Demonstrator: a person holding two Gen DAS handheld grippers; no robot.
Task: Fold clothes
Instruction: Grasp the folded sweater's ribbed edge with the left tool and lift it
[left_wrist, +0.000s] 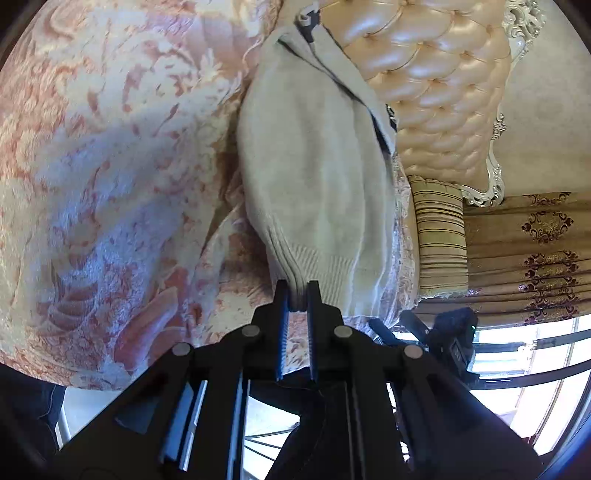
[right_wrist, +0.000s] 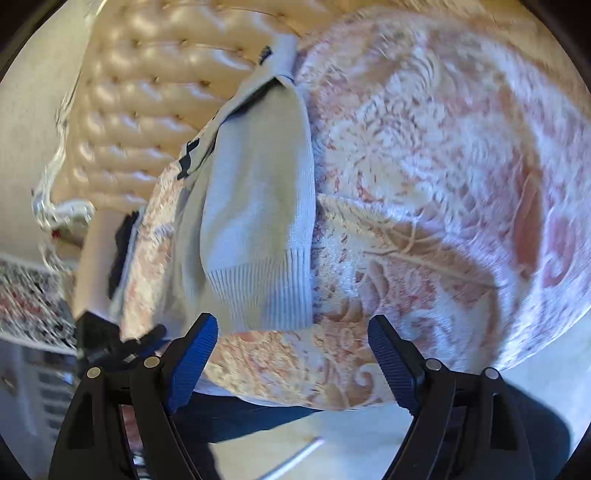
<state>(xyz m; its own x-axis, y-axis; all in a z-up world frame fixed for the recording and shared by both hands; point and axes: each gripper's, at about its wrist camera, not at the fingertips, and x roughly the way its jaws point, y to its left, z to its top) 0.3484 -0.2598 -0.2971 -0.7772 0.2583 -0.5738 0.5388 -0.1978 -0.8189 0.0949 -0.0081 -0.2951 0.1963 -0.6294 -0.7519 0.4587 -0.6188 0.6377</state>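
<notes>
A beige knit sweater (left_wrist: 314, 166) lies folded lengthwise on a pink floral bedspread (left_wrist: 110, 166). My left gripper (left_wrist: 297, 295) is shut on the ribbed hem of the sweater at its near end. In the right wrist view the same sweater (right_wrist: 258, 206) lies in a long strip, ribbed hem nearest. My right gripper (right_wrist: 291, 332) is open and empty just in front of the hem, its blue pads (right_wrist: 195, 354) wide apart above the bedspread (right_wrist: 424, 184).
A tufted cream leather headboard (left_wrist: 436, 74) stands behind the sweater's far end. A striped pillow (left_wrist: 439, 236) and gold patterned curtains (left_wrist: 524, 251) are on the right. The other gripper (left_wrist: 443, 332) shows near the window. A person's dark trousers (right_wrist: 258, 410) are below the bed edge.
</notes>
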